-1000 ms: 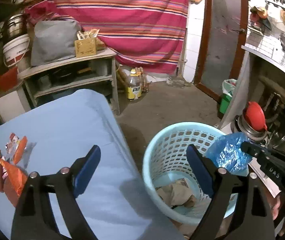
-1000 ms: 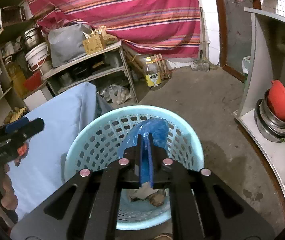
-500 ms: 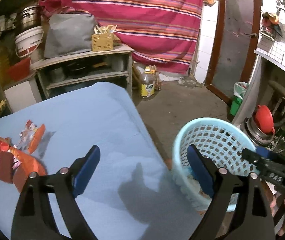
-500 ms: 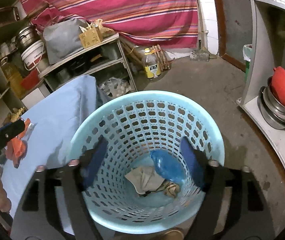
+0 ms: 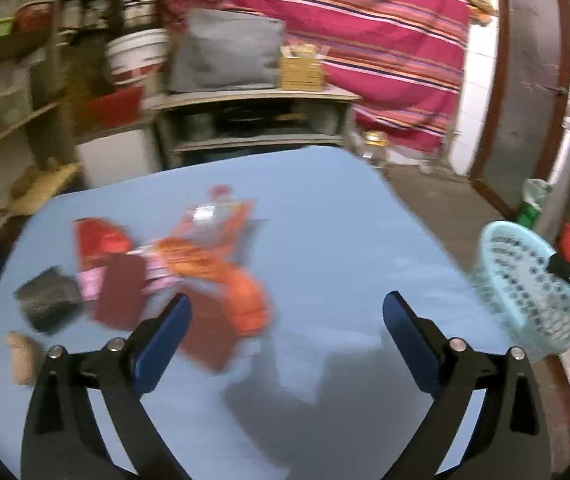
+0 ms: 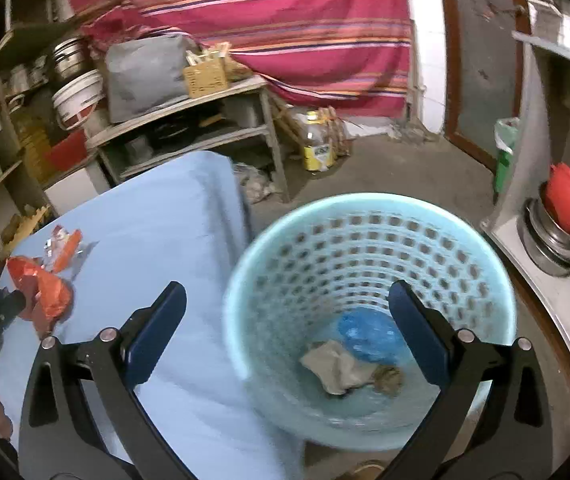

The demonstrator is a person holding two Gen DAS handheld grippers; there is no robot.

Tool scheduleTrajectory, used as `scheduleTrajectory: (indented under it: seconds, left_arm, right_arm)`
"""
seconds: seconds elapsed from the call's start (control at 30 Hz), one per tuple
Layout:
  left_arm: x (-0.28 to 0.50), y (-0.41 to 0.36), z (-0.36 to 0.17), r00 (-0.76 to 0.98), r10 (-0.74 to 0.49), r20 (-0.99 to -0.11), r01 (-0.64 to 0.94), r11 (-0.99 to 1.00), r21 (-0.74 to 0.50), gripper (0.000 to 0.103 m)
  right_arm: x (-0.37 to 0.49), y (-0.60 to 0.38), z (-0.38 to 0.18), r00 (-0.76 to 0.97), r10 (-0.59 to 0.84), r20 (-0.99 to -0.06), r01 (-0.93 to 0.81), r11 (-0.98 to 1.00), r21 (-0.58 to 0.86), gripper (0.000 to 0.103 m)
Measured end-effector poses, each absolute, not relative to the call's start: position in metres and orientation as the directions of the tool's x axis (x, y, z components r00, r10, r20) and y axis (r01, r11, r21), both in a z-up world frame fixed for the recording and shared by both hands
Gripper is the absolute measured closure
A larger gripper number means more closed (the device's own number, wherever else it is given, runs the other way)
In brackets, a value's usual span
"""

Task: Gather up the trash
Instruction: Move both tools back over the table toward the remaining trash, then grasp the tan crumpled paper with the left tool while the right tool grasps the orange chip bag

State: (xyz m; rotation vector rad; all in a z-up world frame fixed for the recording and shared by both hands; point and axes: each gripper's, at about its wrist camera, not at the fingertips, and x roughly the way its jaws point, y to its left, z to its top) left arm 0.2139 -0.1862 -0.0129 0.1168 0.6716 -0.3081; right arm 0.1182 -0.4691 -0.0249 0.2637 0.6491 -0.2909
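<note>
Left gripper (image 5: 287,316) opening wide, nothing between its blue pads, above crinkly orange and red wrappers (image 5: 189,268) on the smooth blue tablecloth (image 5: 325,220). Right gripper (image 6: 287,312) spreading too, empty, over the perforated plastic basket (image 6: 365,216) holding a crumpled blue bag (image 6: 369,336).

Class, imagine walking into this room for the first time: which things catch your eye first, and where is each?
The pale blue basket on the floor beside the table, with a blue bag and crumpled paper in its bottom. Then the red and orange wrappers heaped on the blue tablecloth, and the striped red curtain at the back.
</note>
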Motion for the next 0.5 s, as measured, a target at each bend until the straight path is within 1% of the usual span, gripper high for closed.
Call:
scheduleTrajectory:
  seconds: [0.1,0.33,0.5]
  left_arm:
    - [0.218,-0.137,-0.022,0.762,-0.168,-0.625,0.251,0.967,0.046,0.007]
    - [0.232,-0.029,-0.048,0.756,-0.049,-0.653,0.116,0.991,0.060,0.007]
    - [0.235,0.020,-0.052,0.734,-0.026,-0.678,0.075,0.996,0.044,0.007]
  right_arm:
    - [0.130,-0.438,-0.027,0.763,-0.177,-0.622,0.313,0.943,0.115,0.004]
    - [0.158,-0.364,-0.047,0.759,-0.160,-0.632,0.247,0.968,0.052,0.004]
    - [0.177,-0.315,-0.053,0.767,-0.093,-0.634,0.153,0.987,0.040,0.004]
